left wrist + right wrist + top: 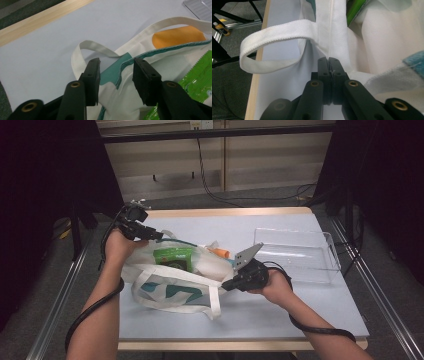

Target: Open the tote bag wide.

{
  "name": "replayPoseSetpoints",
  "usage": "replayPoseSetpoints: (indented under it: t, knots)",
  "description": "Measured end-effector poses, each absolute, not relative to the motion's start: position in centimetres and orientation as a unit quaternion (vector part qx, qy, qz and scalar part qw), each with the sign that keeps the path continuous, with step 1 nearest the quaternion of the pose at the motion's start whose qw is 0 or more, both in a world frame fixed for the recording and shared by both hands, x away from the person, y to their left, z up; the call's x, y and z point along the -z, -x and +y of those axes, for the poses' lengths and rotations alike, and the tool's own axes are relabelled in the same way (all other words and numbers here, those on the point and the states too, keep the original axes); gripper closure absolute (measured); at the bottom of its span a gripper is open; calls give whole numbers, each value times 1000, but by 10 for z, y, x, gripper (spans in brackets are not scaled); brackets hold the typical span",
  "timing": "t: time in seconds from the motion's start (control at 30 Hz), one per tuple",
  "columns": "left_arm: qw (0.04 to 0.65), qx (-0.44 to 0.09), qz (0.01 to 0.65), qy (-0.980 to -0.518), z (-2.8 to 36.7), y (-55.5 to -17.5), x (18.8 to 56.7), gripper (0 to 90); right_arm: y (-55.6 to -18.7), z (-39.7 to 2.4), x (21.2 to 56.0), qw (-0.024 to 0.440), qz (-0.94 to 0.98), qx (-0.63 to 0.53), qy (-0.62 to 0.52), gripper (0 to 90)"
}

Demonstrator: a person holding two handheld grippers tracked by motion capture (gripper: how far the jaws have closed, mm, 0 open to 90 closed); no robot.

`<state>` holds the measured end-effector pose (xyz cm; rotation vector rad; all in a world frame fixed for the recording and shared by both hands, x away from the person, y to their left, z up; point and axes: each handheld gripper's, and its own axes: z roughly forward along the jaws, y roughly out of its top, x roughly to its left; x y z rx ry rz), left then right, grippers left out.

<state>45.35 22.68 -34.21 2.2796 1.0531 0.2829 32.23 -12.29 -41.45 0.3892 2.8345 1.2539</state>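
A white cloth tote bag (170, 287) with teal print lies on its side on the pale blue table, its mouth facing the far side. Inside it are a green packet (173, 257), a white bundle (210, 265) and something orange (220, 252). My left gripper (152, 235) is at the bag's far left rim; its jaws stand apart around the teal-edged rim (120, 72) without pressing it. My right gripper (225, 286) is shut on the bag's white edge (332, 30), beside a handle loop (274, 32). The green packet (200, 77) lies just right of the left jaws.
A clear plastic tray (300, 252) stands at the back right of the table (280, 305). One bag handle (212, 302) trails toward the front edge. Bare tabletop lies in front of the bag and behind it. Black frames and cables stand beyond the table.
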Motion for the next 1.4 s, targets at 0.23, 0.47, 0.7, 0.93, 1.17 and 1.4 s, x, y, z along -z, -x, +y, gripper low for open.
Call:
replayPoseSetpoints:
  t: [0.23, 0.47, 0.7, 0.93, 1.17, 1.4]
  knots:
    - [317, -114, 396, -855, 235, -449, 340, 476, -322, -122, 415, 11, 908, -400, -125, 888]
    - [326, -121, 392, -852, 236, -448, 328, 421, -322, -121, 414, 10, 908, -399, -128, 888]
    - [316, -122, 393, -855, 241, -446, 324, 374, -322, -122, 415, 9, 908, -399, -130, 888]
    - [301, -110, 396, -860, 249, -445, 328, 367, -322, -121, 415, 11, 908, -399, -129, 888]
    - [290, -77, 391, -870, 250, -444, 347, 415, -323, -122, 415, 10, 907, -399, -135, 888]
    - [273, -64, 400, -873, 248, -444, 355, 609, -322, -121, 415, 12, 905, -404, -136, 888]
